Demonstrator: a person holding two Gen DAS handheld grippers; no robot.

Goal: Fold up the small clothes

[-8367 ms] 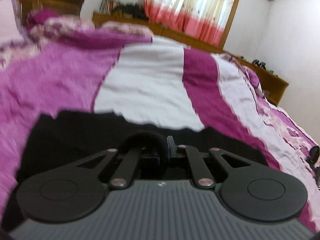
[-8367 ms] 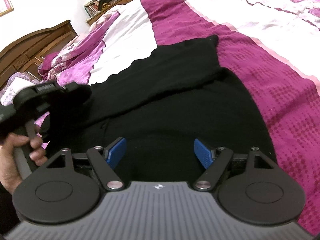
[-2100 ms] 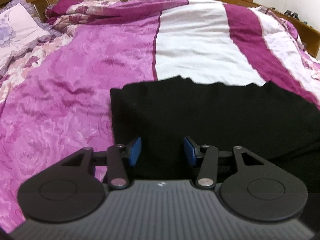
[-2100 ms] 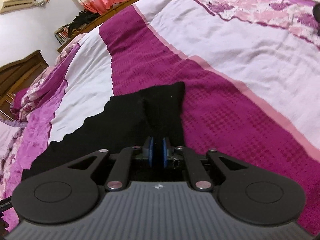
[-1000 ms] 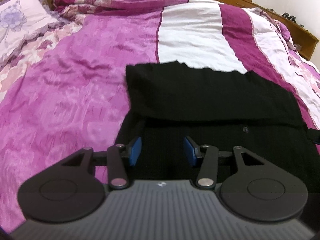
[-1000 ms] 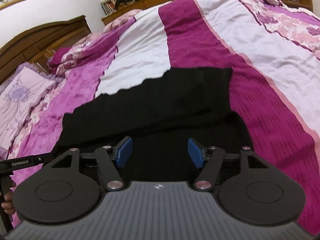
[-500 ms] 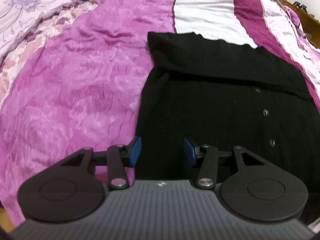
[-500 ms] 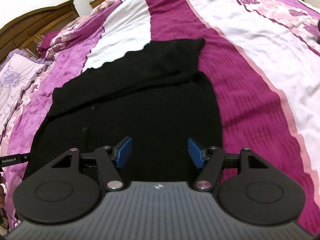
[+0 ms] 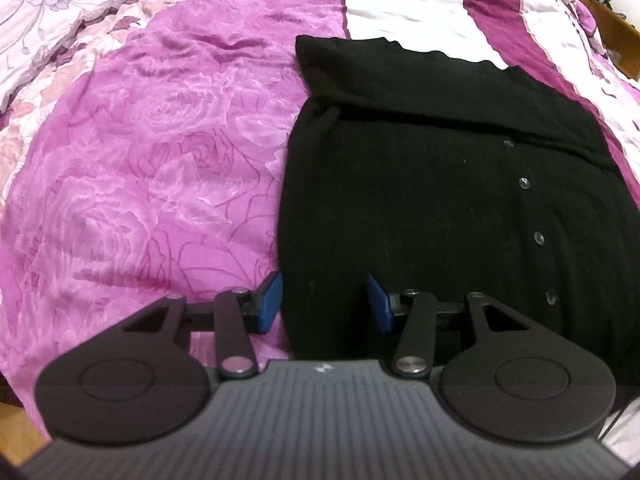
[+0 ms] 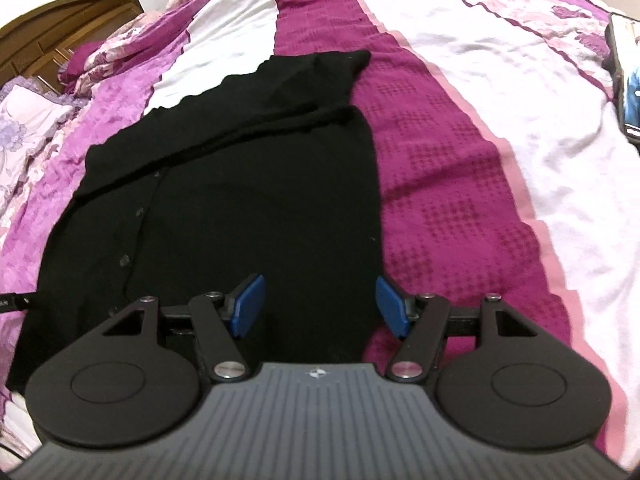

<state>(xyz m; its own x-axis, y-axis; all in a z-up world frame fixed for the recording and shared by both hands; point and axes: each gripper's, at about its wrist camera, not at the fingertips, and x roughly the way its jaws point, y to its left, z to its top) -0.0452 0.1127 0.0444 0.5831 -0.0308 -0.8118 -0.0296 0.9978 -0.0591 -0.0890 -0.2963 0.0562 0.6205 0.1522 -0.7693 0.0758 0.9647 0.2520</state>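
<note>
A black buttoned knit garment (image 9: 420, 184) lies flat on the bed, its far end folded over toward me in a band (image 9: 400, 76). The same garment (image 10: 240, 184) fills the middle of the right wrist view, with a row of buttons (image 10: 124, 259) down its left part. My left gripper (image 9: 323, 305) hangs open over the garment's near left edge, nothing between its blue pads. Over the near right edge, my right gripper (image 10: 319, 307) is open too and holds nothing.
The bed carries a cover in pink floral (image 9: 140, 160), white (image 10: 520, 72) and magenta stripes (image 10: 440, 140). A pillow (image 9: 44, 12) lies at the far left. A wooden headboard (image 10: 68, 28) stands behind. A phone-like object (image 10: 624, 80) rests at the right edge.
Both grippers have drawn back toward the near end of the garment and tilted down, so more of its buttoned body shows. Both stayed open; 2.1 s ago the right was shut on the cloth.
</note>
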